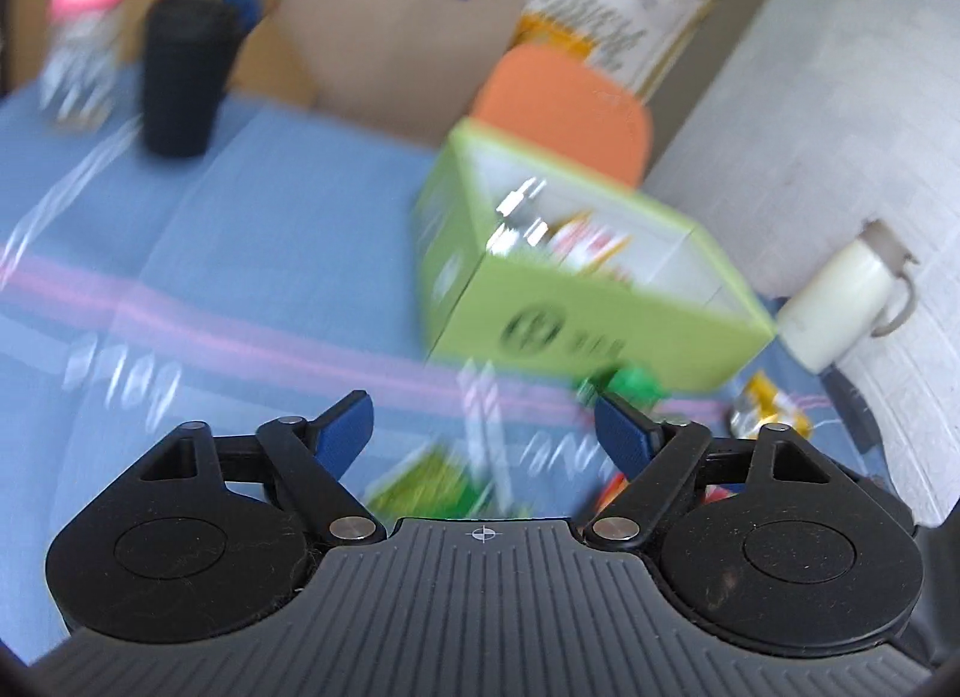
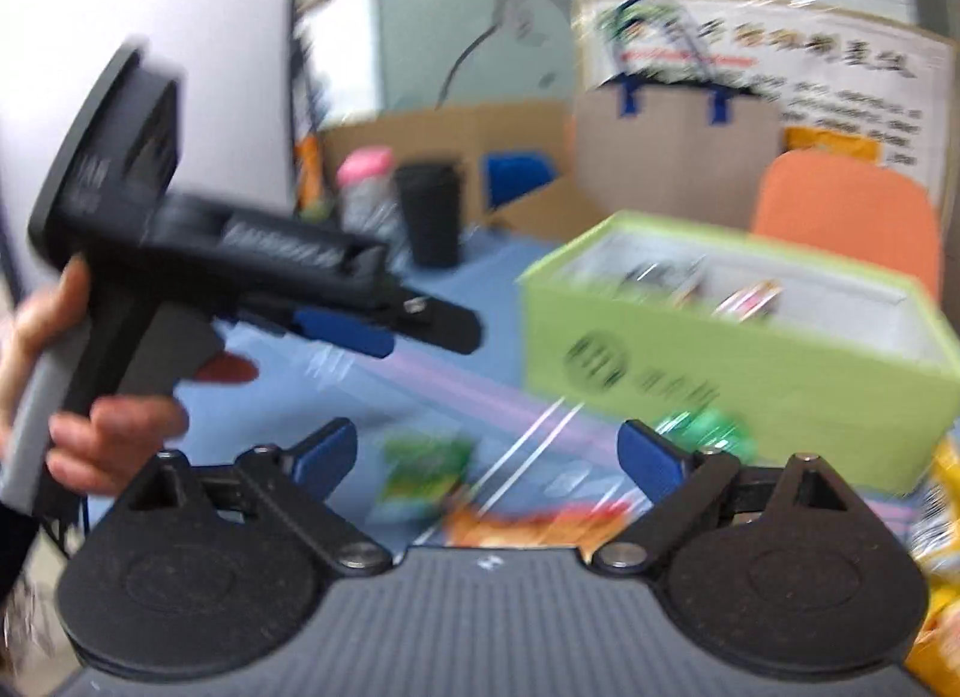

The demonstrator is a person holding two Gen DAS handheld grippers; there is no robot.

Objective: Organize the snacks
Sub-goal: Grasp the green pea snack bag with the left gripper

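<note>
Right wrist view: lime-green open cardboard box [image 2: 708, 361] on the blue tablecloth [image 2: 480, 277] already holds a few blurred packets, while a green snack packet [image 2: 423, 466], orange packet [image 2: 540, 520] and yellow packets [image 2: 942, 517] lie loose before it, so sorting looks partly done. Box's long axis runs from near-left to far-right, open top up. Right gripper [image 2: 486, 451] and left gripper [image 1: 483, 427] are both spread, pinching nothing.

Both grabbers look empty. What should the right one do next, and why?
Probably lower the right gripper, open and empty, onto the green snack packet lying on the blue cloth just ahead, since the green box already holds some snacks.
</note>
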